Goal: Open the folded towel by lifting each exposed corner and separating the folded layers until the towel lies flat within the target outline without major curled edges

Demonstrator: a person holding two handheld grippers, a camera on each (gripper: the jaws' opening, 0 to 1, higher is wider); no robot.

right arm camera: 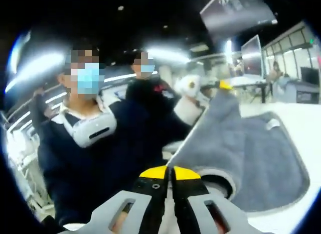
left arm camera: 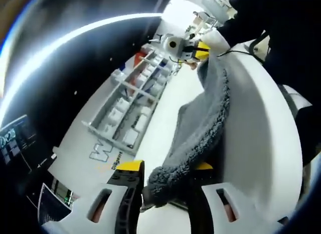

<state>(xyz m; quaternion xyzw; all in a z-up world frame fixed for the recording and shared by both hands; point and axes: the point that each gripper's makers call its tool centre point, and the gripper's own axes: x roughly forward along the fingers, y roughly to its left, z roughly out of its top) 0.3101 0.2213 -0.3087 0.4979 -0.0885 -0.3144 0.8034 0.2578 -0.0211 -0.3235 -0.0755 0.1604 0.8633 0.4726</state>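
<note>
A grey fluffy towel (left arm camera: 200, 128) hangs stretched between my two grippers above the white table (left arm camera: 261, 133). My left gripper (left arm camera: 165, 168) is shut on a bunched corner at the bottom of the left gripper view. The other gripper (left arm camera: 193, 49) holds the far corner at the top of that view. In the right gripper view my right gripper (right arm camera: 169, 171) has its yellow tips pressed together on the towel's near edge. From there the towel (right arm camera: 251, 158) spreads over the table (right arm camera: 306, 128) and rises to the left gripper (right arm camera: 220, 86).
A white compartment rack (left arm camera: 130, 108) with small parts lies on the table left of the towel. A dark monitor (left arm camera: 15, 143) is at the far left. Two people (right arm camera: 95, 138) in dark clothes stand close by. Desks and screens (right arm camera: 251, 58) are further back.
</note>
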